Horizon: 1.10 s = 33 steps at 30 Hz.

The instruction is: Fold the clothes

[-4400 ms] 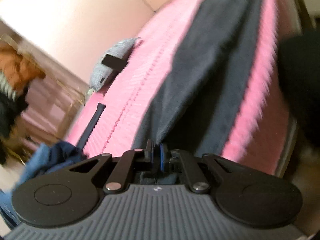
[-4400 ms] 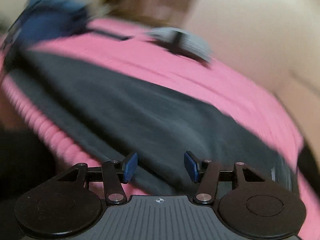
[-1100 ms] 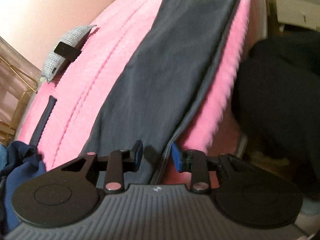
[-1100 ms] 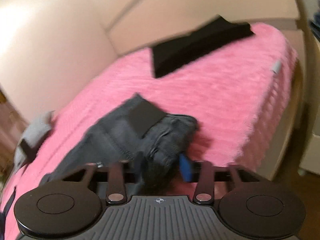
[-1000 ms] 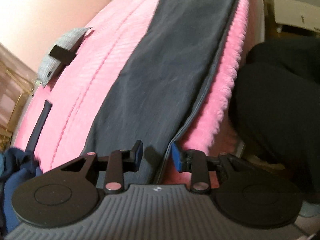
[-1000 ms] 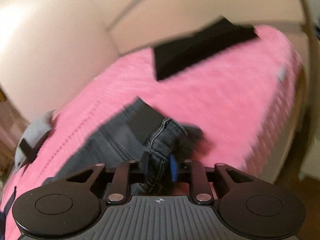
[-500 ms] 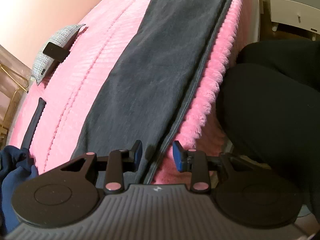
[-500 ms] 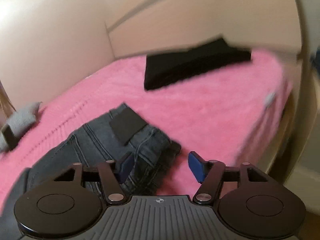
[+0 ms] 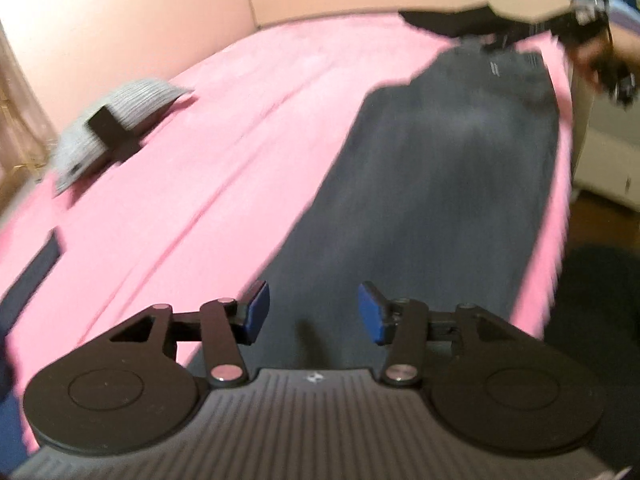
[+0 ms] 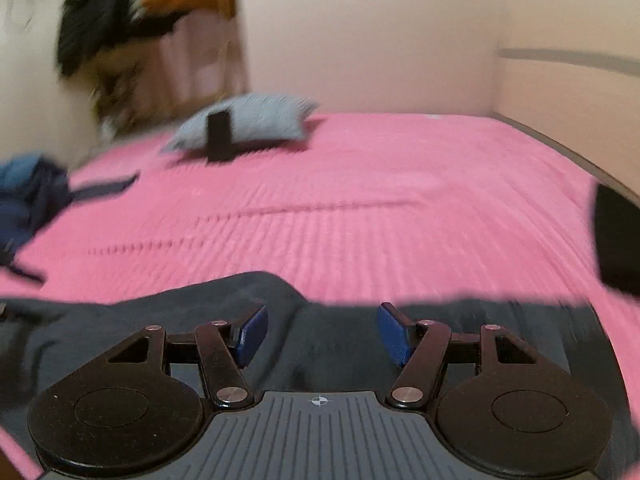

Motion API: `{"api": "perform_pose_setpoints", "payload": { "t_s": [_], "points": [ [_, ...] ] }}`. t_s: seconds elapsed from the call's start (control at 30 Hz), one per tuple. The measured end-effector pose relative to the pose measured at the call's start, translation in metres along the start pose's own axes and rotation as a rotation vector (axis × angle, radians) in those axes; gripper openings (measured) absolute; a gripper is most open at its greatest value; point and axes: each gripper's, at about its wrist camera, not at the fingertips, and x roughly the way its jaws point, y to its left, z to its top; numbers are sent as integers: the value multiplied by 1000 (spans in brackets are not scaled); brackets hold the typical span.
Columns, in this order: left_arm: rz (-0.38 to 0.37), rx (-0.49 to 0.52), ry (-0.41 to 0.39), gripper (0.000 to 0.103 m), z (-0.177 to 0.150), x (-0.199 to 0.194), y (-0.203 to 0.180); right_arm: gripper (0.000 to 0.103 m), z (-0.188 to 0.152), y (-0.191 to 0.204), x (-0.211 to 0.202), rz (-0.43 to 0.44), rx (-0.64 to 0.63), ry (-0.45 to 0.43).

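On the pink bed (image 9: 248,128) the dark gray jeans (image 9: 440,184) lie flat along its near edge. Left tongs (image 9: 313,312) and right tongs (image 10: 322,334) hang over the jeans, both spread apart, holding nothing.

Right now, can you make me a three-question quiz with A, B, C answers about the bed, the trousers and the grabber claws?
1. Where do the dark grey jeans lie?
A. On the floor
B. Spread out along the pink blanket
C. Hanging on the wall

2. What colour is the small pillow?
A. Light grey
B. Yellow
C. Green

3. How are the left gripper and right gripper?
A. Both pinching cloth
B. One open, one shut
C. Both open, holding nothing

Answers:
1. B, the jeans stretch flat along the blanket near the bed's edge.
2. A, it is pale grey with a black band across it.
3. C, each pair of blue pads stands apart with an empty gap.
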Motion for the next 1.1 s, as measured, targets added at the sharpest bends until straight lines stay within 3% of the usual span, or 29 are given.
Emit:
{"api": "perform_pose_setpoints", "payload": {
  "t_s": [0.17, 0.33, 0.5, 0.77, 0.97, 1.1],
  "points": [
    [-143, -67, -49, 47, 66, 85, 21, 64, 2, -11, 51, -39, -63, 201],
    [-263, -161, 17, 47, 106, 116, 32, 64, -15, -22, 36, -70, 3, 404],
    [-381, -294, 116, 48, 137, 131, 42, 64, -15, -26, 37, -81, 21, 499],
    [-461, -426, 169, 49, 189, 181, 51, 66, -14, -31, 40, -98, 44, 648],
    [-491, -491, 304, 50, 199, 239, 41, 71, -15, -47, 41, 5, 22, 673],
    [-563, -558, 419, 61, 190, 271, 32, 73, -9, -56, 45, 107, -45, 732]
  ]
}}
